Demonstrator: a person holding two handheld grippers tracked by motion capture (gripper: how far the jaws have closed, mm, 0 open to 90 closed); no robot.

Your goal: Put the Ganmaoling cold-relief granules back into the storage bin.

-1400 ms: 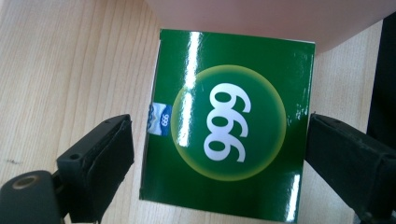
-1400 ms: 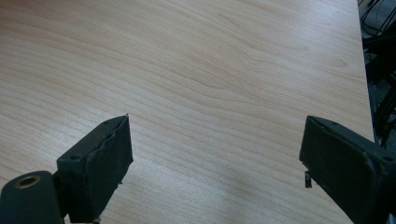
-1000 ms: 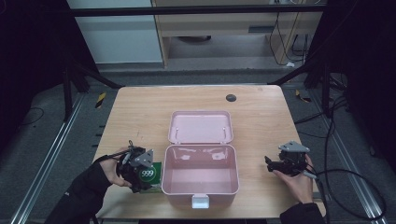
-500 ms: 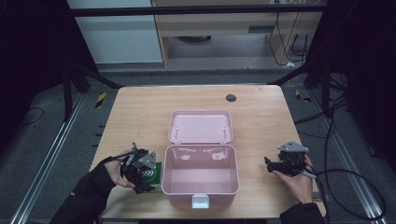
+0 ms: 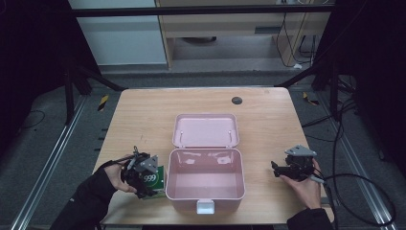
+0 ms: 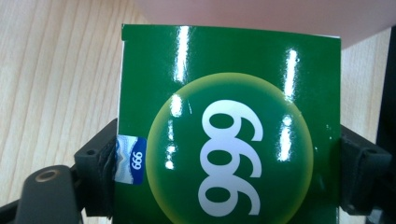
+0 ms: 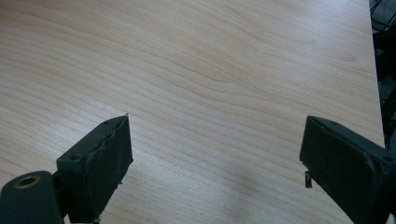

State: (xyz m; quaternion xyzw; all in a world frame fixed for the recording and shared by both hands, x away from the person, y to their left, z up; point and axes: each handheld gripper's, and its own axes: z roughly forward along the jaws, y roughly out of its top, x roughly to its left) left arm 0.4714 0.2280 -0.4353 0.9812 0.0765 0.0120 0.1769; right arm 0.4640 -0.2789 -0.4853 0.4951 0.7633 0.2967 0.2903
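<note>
Two tools show in the high view: the left tool [image 5: 143, 173] has just been closing its jaws on the glossy green cardboard box printed "999" [image 5: 152, 178], just beside the open pink plastic case [image 5: 206, 184] on the pale wooden tabletop [image 5: 143, 115], in a dim room with dark framing. In the left gripper view the pads meet both edges of the box [image 6: 229, 140], whose slick faces could slip or buckle, I judge. In the right gripper view the right tool [image 7: 215, 158] gapes wide over bare wood.
</note>
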